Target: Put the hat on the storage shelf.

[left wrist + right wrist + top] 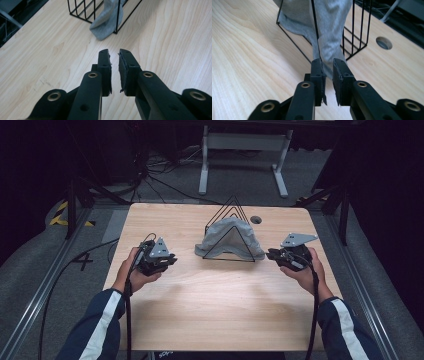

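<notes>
I see the grey cloth [229,237] draped over a black wire rack [231,215] of triangular frames, standing near the middle of the desk [210,305], toward its far side. One corner of the cloth spills past the rack's base onto the wood. My left gripper [167,261] sits off the rack's left side, well short of it; in the left gripper view [114,53] its 2 fingers [104,67] stand almost together, a thin gap between the pads and nothing in it, bare wood beneath them. My right gripper [272,254] is near the rack's right corner, and in the right gripper view [327,62] its fingers [317,72] are likewise nearly closed and empty, their tips just in front of the hanging cloth and a wire of the rack; I cannot tell whether they touch. A round hole [256,220] lies in the desk behind the rack
</notes>
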The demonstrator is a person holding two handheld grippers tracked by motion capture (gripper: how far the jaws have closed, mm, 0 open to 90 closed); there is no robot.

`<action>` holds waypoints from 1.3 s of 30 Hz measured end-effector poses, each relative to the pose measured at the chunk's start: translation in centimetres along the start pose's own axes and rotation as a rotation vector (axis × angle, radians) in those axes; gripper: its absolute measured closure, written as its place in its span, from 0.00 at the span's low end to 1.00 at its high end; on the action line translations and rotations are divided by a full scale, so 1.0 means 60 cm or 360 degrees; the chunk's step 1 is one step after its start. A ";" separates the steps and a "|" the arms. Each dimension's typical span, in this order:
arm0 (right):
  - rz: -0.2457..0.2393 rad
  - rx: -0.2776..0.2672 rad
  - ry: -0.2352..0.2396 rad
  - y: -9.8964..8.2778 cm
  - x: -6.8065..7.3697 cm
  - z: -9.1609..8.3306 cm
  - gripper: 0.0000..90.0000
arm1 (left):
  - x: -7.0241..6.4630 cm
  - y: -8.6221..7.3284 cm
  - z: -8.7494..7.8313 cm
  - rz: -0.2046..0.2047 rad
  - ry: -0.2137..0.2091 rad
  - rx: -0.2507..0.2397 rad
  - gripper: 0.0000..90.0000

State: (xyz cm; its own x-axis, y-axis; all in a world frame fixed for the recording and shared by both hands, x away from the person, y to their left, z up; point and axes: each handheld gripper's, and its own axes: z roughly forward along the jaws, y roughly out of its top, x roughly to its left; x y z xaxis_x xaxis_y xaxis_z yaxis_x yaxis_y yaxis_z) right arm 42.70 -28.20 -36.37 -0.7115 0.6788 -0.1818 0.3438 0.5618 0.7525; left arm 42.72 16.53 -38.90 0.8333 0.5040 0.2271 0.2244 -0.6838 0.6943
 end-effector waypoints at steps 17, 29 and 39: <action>-0.0045 0.0059 -0.0013 -0.070 0.017 -0.030 0.73 | -0.026 -0.073 -0.025 0.0034 -0.0009 0.0123 0.76; 0.0002 0.0123 -0.0029 -0.141 0.030 -0.048 0.52 | -0.051 -0.136 -0.035 -0.0028 -0.0010 0.0217 0.57; 0.0150 0.0142 -0.0013 -0.207 0.033 -0.059 0.42 | -0.061 -0.188 -0.040 -0.0192 -0.0098 0.0133 0.41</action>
State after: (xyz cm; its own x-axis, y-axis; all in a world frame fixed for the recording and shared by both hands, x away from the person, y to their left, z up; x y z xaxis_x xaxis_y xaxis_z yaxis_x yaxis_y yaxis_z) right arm 34.85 -35.49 -43.85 -0.6685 0.7343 -0.1182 0.4624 0.5348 0.7072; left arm 35.93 23.67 -45.92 0.8264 0.5538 0.1013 0.3640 -0.6628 0.6544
